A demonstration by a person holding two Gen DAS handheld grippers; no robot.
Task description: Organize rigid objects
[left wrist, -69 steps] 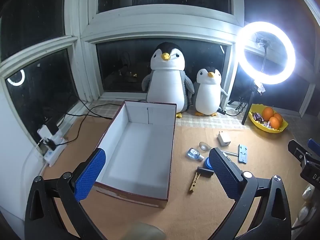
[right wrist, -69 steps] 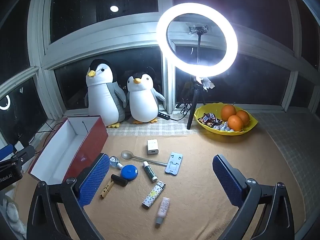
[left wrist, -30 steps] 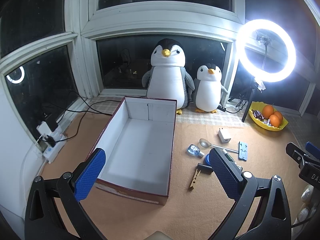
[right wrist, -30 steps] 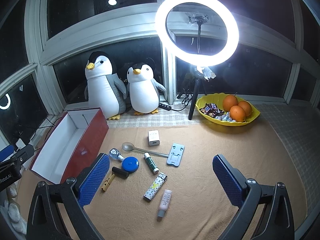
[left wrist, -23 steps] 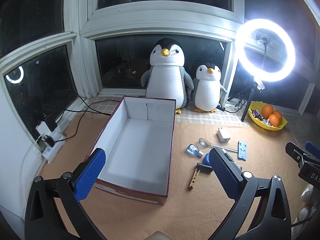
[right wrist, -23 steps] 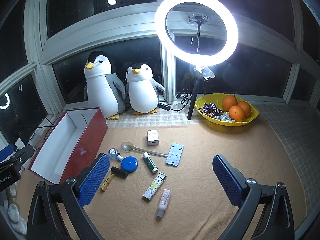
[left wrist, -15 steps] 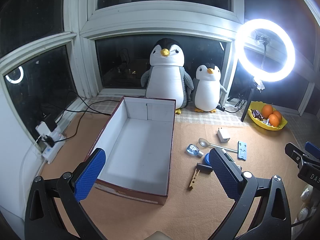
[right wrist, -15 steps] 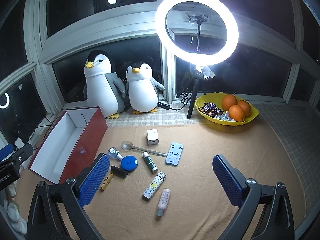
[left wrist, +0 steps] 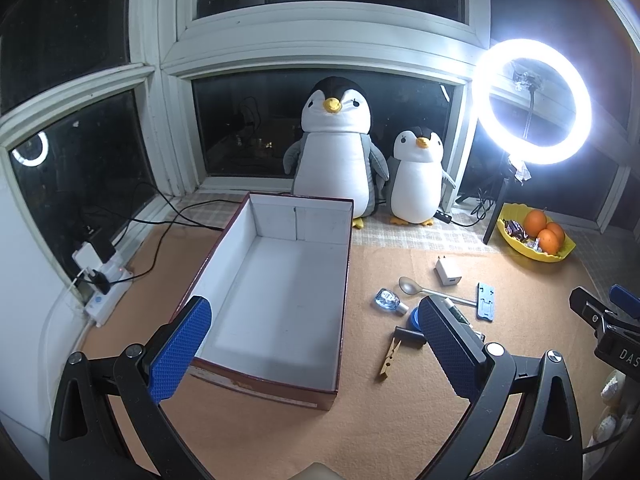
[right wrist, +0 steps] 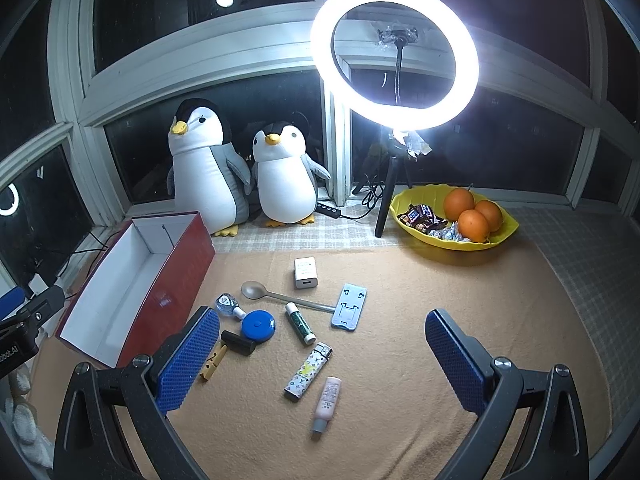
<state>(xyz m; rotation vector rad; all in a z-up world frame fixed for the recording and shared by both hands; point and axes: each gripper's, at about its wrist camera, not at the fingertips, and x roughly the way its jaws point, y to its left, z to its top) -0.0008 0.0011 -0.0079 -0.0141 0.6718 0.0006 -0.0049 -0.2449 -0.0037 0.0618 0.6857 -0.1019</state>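
Right wrist view is showing the right gripper (right wrist: 322, 354) hanging spread and empty over a lighter (right wrist: 308, 371), tube (right wrist: 327, 402), spoon (right wrist: 280, 297); 2 penguins behind. The left gripper (left wrist: 314, 346) is gaping above the box (left wrist: 276, 292).

box (left wrist: 280, 300) open-topped, nothing over it; items crowd mat just right of it, spoon (right wrist: 280, 298) touching stand (right wrist: 349, 306); mat (right wrist: 460, 288) right of stand bare

White letters "DAS" show on the right tool (left wrist: 618, 344); "obot.AI" shows on the left tool (right wrist: 16, 346).
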